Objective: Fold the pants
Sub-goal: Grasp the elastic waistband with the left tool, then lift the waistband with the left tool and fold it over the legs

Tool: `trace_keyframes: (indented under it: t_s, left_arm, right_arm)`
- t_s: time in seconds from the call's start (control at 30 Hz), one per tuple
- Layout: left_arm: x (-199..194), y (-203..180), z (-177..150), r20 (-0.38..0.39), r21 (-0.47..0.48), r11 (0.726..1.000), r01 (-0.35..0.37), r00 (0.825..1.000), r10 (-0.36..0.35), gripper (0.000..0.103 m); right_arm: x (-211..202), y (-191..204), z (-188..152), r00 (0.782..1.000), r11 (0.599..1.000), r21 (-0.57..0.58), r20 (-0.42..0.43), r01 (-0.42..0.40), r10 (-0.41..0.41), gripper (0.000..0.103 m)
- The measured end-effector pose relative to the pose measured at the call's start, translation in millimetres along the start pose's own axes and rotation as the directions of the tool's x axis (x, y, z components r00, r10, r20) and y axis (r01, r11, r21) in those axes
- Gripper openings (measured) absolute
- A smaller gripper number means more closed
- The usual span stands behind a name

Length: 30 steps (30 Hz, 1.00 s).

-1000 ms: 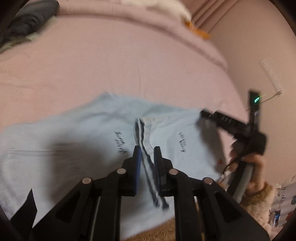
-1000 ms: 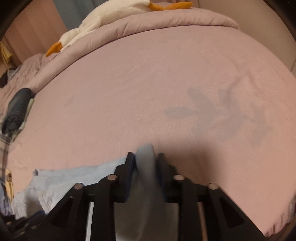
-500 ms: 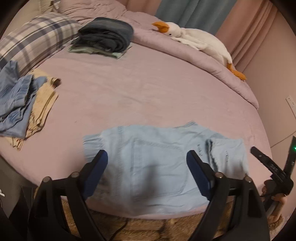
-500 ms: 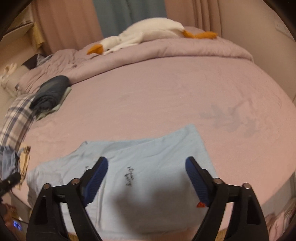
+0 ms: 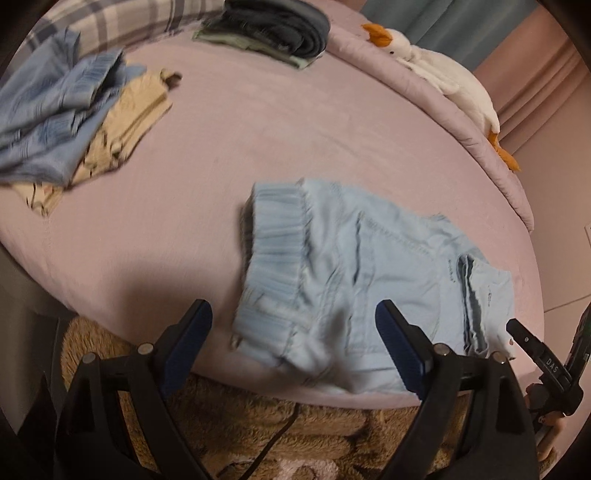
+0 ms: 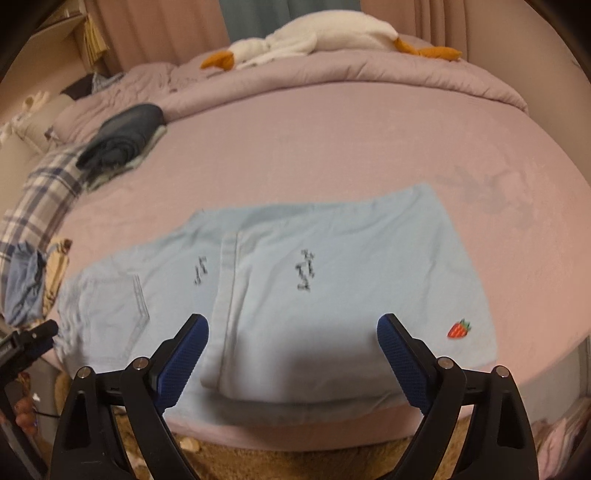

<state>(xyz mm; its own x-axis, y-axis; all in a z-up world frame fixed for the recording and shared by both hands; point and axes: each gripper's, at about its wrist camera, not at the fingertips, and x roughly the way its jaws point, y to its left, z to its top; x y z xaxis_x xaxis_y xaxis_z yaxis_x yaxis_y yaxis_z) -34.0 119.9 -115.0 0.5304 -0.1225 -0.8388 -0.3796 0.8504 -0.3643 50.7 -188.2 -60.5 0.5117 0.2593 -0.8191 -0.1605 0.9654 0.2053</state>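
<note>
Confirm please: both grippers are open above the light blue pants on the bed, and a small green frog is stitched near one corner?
Not a frog. The right wrist view shows a small red strawberry near the corner of the light blue pants. The left gripper and right gripper are open.

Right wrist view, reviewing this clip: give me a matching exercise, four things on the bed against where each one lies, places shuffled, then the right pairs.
Things:
1. light blue pants
2. goose toy
3. dark folded clothes
4. strawberry patch

Places:
A. at the far edge of the bed, on the rolled blanket
B. on the pants, near their right end
C. spread along the near edge of the bed, in front of the open right tool
D. far left, beside the plaid pillow

Pairs: 1-C, 2-A, 3-D, 4-B
</note>
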Motion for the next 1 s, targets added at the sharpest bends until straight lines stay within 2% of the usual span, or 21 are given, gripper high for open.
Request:
trace_keyframes:
  t_s: [0.1,0.2,0.27,0.3,0.4,0.47,0.6,0.63,0.7,0.77,0.83,0.9,1.0]
  left_arm:
    - [5.0,11.8,-5.3,-0.024,-0.039,0.999,0.029,0.999,-0.030,0.090]
    - [11.2,20.2,-10.2,-0.054,-0.091,0.990,0.111,0.992,-0.116,0.089]
    - [18.6,23.3,-13.4,-0.086,-0.124,0.979,0.160,0.981,-0.171,0.084]
    - [20.4,23.8,-14.0,-0.092,-0.137,0.978,0.158,0.981,-0.171,0.080]
    - [21.4,22.6,-12.4,-0.072,-0.134,0.976,0.171,0.981,-0.181,0.078]
    - [22.5,22.3,-10.9,-0.059,-0.147,0.974,0.173,0.981,-0.184,0.073]
    - [25.8,24.1,-9.0,-0.047,-0.138,0.977,0.164,0.984,-0.172,0.050]
    - [25.6,29.0,-8.4,-0.042,-0.163,0.972,0.168,0.983,-0.177,0.041]
    - [25.8,35.1,-6.7,-0.044,-0.213,0.953,0.215,0.972,-0.229,0.032]
    - [14.9,24.9,-4.3,-0.026,-0.180,0.965,0.189,0.980,-0.197,0.029]
    - [-4.0,4.5,0.5,0.025,-0.113,0.980,0.161,0.987,-0.159,0.026]
    - [-26.9,-23.3,8.3,0.080,-0.011,0.980,0.197,0.977,-0.196,0.025]
    - [-53.2,-67.1,21.0,0.105,0.118,0.951,0.284,0.949,-0.296,0.023]
  right_arm:
    - [-1.4,7.1,1.2,1.000,1.000,-0.005,-0.001,-0.001,0.001,0.092]
    - [-3.4,13.1,2.8,1.000,1.000,-0.014,0.010,0.004,-0.004,0.092]
    - [-4.4,14.9,4.0,1.000,1.000,-0.017,0.015,0.000,0.000,0.092]
    - [-4.1,15.2,3.5,1.000,1.000,-0.014,0.016,-0.003,0.004,0.092]
    - [-1.3,16.4,3.0,1.000,1.000,-0.002,0.011,-0.012,0.012,0.092]
    - [0.3,17.7,2.3,1.000,1.000,0.000,0.010,-0.018,0.018,0.092]
    - [4.0,18.2,0.9,1.000,0.999,0.015,0.003,-0.028,0.028,0.092]
    - [4.9,18.0,0.3,0.999,0.999,0.021,-0.001,-0.037,0.037,0.092]
    - [6.0,17.5,-0.1,0.999,0.999,0.028,-0.006,-0.044,0.044,0.092]
    - [5.6,16.3,0.1,0.999,0.999,0.035,-0.006,-0.040,0.040,0.092]
    - [1.2,13.6,0.4,1.000,0.999,0.037,0.010,-0.029,0.029,0.092]
    - [-3.8,9.6,0.7,0.999,0.999,0.040,0.027,-0.022,0.021,0.092]
    - [-10.7,-2.6,1.1,0.998,0.998,0.064,0.054,-0.015,0.012,0.092]
